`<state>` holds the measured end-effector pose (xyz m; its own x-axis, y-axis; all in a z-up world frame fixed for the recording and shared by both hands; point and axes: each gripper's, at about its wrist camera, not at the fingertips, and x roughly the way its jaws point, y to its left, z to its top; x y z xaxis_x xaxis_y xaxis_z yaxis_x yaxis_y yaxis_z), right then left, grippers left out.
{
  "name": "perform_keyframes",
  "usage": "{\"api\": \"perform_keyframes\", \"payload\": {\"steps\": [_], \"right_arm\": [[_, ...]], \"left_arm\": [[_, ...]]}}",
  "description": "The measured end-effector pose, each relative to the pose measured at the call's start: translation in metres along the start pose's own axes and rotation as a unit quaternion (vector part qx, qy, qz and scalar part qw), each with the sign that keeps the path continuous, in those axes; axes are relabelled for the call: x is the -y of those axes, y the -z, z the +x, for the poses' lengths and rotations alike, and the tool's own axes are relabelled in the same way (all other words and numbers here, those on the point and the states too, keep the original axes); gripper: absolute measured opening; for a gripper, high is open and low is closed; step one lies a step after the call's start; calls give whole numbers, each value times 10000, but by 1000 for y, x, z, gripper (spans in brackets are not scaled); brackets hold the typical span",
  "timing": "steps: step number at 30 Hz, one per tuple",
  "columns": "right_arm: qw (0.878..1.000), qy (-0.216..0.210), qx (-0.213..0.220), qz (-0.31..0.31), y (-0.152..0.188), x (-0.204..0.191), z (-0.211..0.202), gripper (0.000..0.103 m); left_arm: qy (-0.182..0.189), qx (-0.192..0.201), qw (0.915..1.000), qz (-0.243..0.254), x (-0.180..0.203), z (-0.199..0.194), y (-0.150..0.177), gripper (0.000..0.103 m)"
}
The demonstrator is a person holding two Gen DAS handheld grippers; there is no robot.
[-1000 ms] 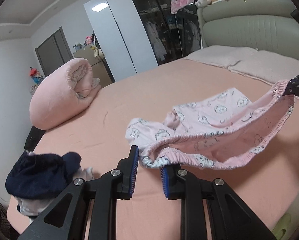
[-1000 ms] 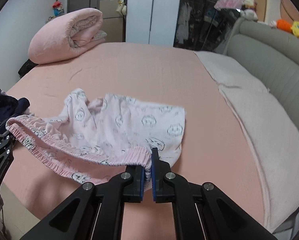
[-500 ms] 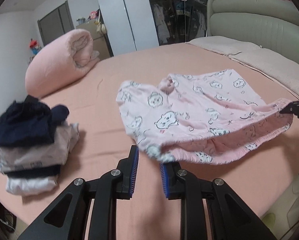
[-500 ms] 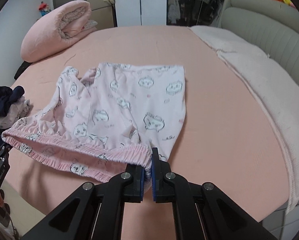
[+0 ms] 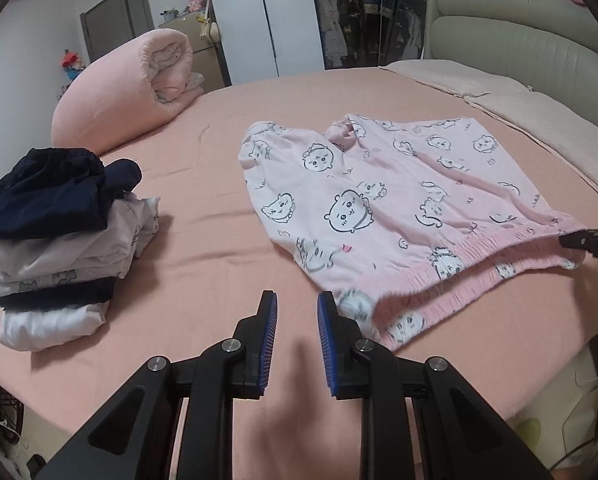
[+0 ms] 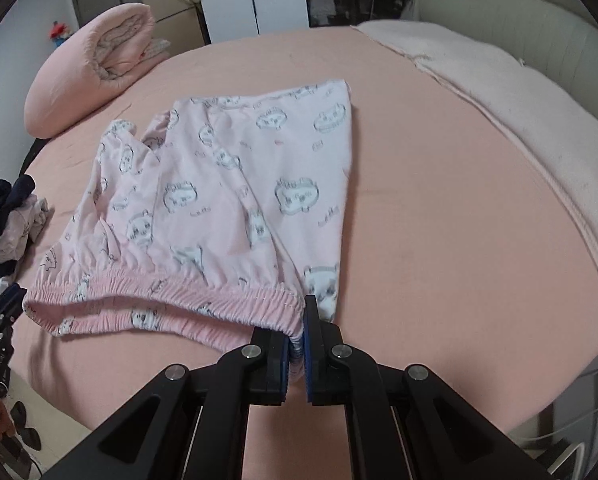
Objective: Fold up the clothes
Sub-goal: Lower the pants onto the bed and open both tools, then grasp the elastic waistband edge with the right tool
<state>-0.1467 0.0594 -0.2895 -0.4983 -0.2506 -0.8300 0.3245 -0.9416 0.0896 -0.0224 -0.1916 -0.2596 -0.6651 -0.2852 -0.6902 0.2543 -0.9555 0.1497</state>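
Lying beside the left gripper (image 5: pixel 293 312), shorts (image 6: pixel 235 184) enter the right gripper (image 6: pixel 298 322).

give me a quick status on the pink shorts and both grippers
Right gripper shut on waistband corner of pink shorts. Left gripper open, nothing between pads, shorts beside it. Shorts spread on bed. Folded clothes stack off to the side, not blocking.

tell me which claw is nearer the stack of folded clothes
Left. The left claw hangs over the sheet beside the stack of folded clothes; the right claw pinches the shorts' waistband at the far end, away from it.
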Motion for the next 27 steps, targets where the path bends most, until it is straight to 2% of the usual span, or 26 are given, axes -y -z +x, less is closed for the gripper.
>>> {"api": "perform_keyframes", "payload": {"steps": [4,5,7,8,9,10,12,14,16,27], "right_arm": [[10000,32,71,-49,7,-3,2,4],[9999,28,107,-18,7,-3,1,4],[9999,8,161,42,7,-2,1,4],[9998,-1,176,72,7,-2,1,4],[9998,-16,186,89,7,-1,1,4],[9998,-28,200,91,8,-1,0,5],[9997,-36,215,93,9,0,0,20],[9996,-111,227,147,11,1,1,55],[9992,-179,282,226,13,2,-1,71],[9989,-22,435,149,22,1,-2,73]], "left_arm": [[-63,-12,10000,-36,0,-3,1,21],[-19,-5,10000,-86,-1,-5,2,27],[76,9,9998,-188,-2,-8,3,45],[102,53,9996,-248,-3,-10,4,60],[130,106,9994,-304,-3,-13,5,69],[138,149,9992,-341,-2,-16,6,71],[125,194,9990,-377,1,-21,8,74],[73,148,9994,-296,5,-20,8,74],[3,89,9997,-227,9,-16,8,74],[-58,-84,9994,-332,16,3,13,74]]}}
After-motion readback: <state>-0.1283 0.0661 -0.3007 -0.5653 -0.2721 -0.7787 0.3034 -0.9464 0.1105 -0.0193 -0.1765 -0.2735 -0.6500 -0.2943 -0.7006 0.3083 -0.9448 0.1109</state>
